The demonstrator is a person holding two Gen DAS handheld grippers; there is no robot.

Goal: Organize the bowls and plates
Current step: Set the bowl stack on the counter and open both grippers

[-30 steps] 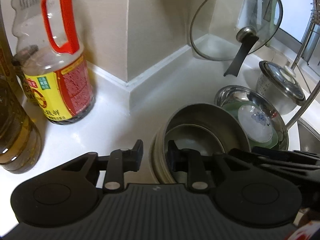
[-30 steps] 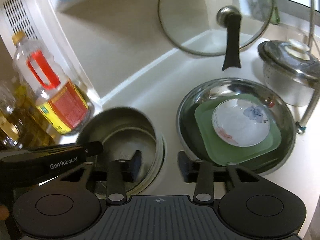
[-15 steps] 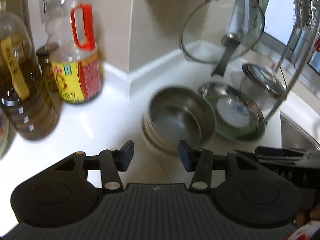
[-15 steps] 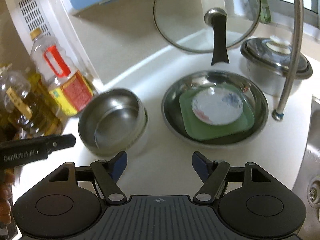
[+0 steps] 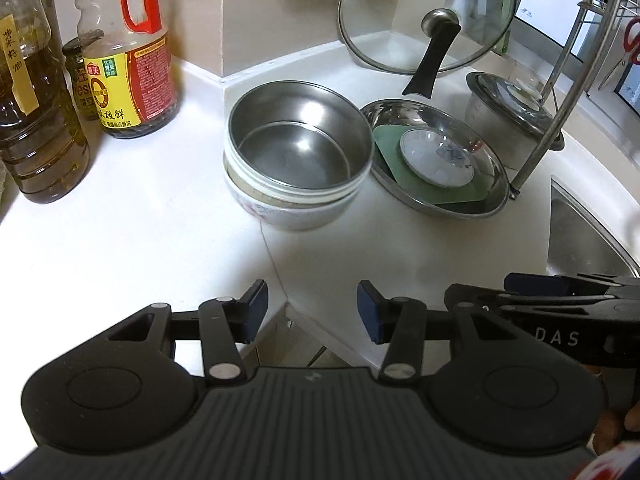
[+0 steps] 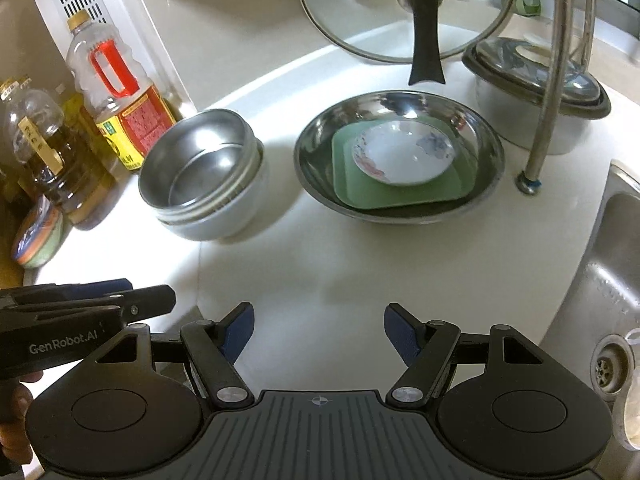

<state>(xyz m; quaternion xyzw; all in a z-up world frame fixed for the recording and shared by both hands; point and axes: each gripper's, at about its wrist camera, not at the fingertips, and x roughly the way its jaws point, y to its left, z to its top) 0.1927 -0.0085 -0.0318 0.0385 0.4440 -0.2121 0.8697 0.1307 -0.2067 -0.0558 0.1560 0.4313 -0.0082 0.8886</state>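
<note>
A stack of bowls [image 5: 298,152] stands on the white counter, steel bowls nested in a white ceramic bowl; it also shows in the right wrist view [image 6: 204,176]. To its right a wide steel dish [image 5: 436,160] [image 6: 400,152] holds a green square plate [image 6: 400,184] with a small white saucer [image 6: 402,152] on top. My left gripper [image 5: 308,312] is open and empty, well short of the bowls near the counter's front edge. My right gripper [image 6: 319,332] is open and empty, back from the steel dish.
Oil and sauce bottles [image 5: 128,48] stand at the left. A glass lid [image 5: 428,16] leans in the corner. A lidded steel pot [image 5: 508,112] and a faucet pipe [image 6: 552,80] are at the right, with the sink [image 6: 612,280] beyond.
Both grippers have opened wider and pulled back from the bowl stack and the dish toward the counter's front edge. The bowls and plates stay where they stood.
</note>
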